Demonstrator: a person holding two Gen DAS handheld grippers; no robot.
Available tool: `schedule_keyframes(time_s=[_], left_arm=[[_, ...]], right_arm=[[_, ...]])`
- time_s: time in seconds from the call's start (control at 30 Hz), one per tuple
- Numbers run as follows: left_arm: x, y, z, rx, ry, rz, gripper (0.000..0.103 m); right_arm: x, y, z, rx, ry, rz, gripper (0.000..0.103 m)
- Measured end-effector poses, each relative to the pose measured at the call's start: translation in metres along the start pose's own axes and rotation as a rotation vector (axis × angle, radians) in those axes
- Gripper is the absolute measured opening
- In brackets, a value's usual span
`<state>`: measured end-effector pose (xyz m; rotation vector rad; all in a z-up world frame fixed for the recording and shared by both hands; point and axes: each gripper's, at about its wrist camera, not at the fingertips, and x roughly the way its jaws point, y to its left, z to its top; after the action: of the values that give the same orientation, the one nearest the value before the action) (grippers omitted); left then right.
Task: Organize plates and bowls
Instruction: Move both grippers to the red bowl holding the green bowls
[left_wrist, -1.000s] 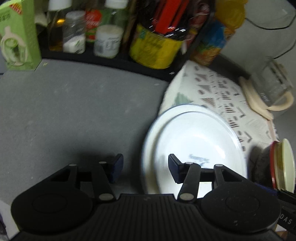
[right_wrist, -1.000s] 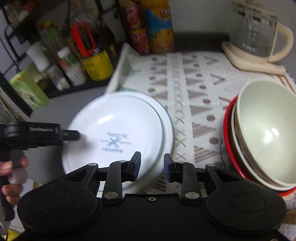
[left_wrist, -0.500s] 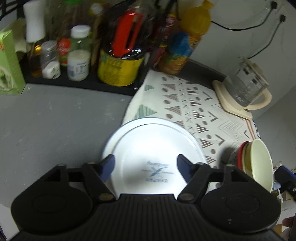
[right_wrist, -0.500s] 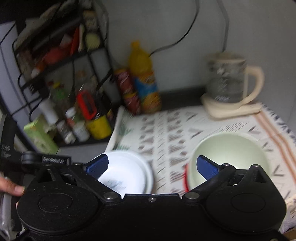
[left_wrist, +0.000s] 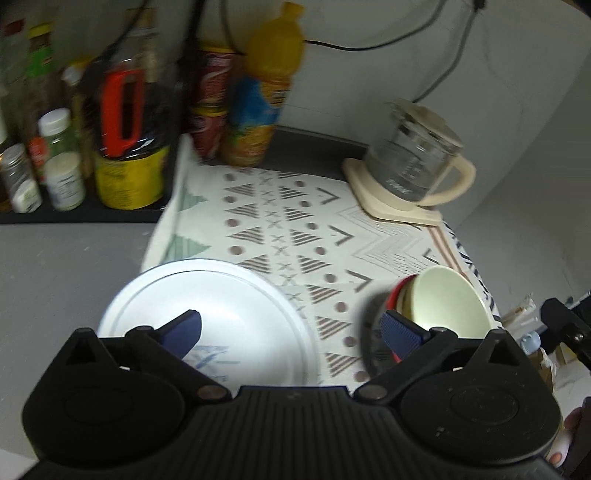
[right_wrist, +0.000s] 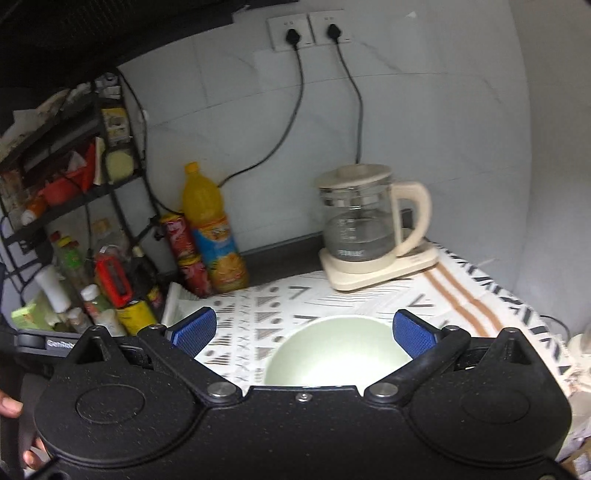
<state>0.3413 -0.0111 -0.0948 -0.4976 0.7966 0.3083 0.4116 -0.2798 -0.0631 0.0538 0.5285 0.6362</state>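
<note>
One patterned cloth (left_wrist: 369, 236) carries two stacked white plates (left_wrist: 229, 295) at its left edge and a nested bowl stack (left_wrist: 439, 299) at its right edge, with bare cloth between. The left gripper (left_wrist: 291, 328) gapes empty above the plates; the right gripper (right_wrist: 303, 328) gapes empty above the bowls (right_wrist: 336, 347).

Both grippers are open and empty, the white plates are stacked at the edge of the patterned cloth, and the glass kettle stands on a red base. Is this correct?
Nearly. The glass kettle stands on a cream base, not red, as the right wrist view shows. The left gripper and right gripper are open and empty; white plates correct.
</note>
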Motion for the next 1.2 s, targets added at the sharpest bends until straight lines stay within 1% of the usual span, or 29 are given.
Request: schedule_keyframes(time_s=[0.07, 0.2, 0.27, 0.3, 0.37, 0.43, 0.57, 0.77, 0.87, 0.93, 1.0, 1.03, 1.1, 1.13, 1.17, 1.2], left_arm=[[0.004, -0.010, 0.000, 0.017, 0.003, -0.009, 0.102], [0.008, -0.031, 0.001, 0.088, 0.007, -0.023, 0.102], [0.011, -0.043, 0.000, 0.134, -0.001, 0.003, 0.102], [0.015, -0.048, 0.001, 0.146, 0.008, 0.003, 0.102], [0.022, -0.053, 0.000, 0.140, 0.040, -0.016, 0.102], [0.028, -0.057, -0.001, 0.136, 0.053, -0.025, 0.102], [0.040, -0.066, -0.004, 0.152, 0.059, -0.018, 0.102], [0.065, -0.073, -0.005, 0.141, 0.108, -0.056, 0.100], [0.078, -0.074, -0.003, 0.130, 0.125, -0.064, 0.099], [0.086, -0.075, -0.001, 0.117, 0.139, -0.068, 0.099], [0.094, -0.076, 0.000, 0.108, 0.155, -0.078, 0.096], [0.098, -0.077, 0.001, 0.107, 0.163, -0.083, 0.095], [0.106, -0.079, 0.001, 0.104, 0.180, -0.095, 0.092], [0.109, -0.080, 0.001, 0.103, 0.188, -0.101, 0.089], [0.114, -0.081, 0.001, 0.103, 0.200, -0.106, 0.086], [0.119, -0.082, 0.000, 0.101, 0.214, -0.108, 0.081]], right_arm=[[-0.001, -0.008, -0.002, 0.006, -0.002, -0.027, 0.103], [-0.003, -0.028, -0.006, 0.063, 0.015, -0.036, 0.103], [-0.003, -0.036, -0.009, 0.073, 0.028, -0.050, 0.103], [-0.003, -0.039, -0.011, 0.071, 0.038, -0.052, 0.103], [-0.002, -0.048, -0.012, 0.091, 0.059, -0.030, 0.103], [0.000, -0.055, -0.014, 0.118, 0.075, -0.019, 0.103], [0.011, -0.062, -0.019, 0.141, 0.112, -0.051, 0.103], [0.029, -0.076, -0.027, 0.188, 0.164, -0.047, 0.102], [0.042, -0.080, -0.028, 0.205, 0.202, -0.069, 0.100], [0.054, -0.084, -0.029, 0.224, 0.242, -0.073, 0.094], [0.064, -0.088, -0.031, 0.244, 0.286, -0.067, 0.082], [0.069, -0.090, -0.032, 0.252, 0.309, -0.063, 0.079], [0.077, -0.092, -0.035, 0.255, 0.342, -0.066, 0.068], [0.080, -0.093, -0.037, 0.255, 0.358, -0.072, 0.065], [0.083, -0.094, -0.039, 0.257, 0.375, -0.074, 0.058], [0.087, -0.096, -0.041, 0.261, 0.395, -0.072, 0.051]])
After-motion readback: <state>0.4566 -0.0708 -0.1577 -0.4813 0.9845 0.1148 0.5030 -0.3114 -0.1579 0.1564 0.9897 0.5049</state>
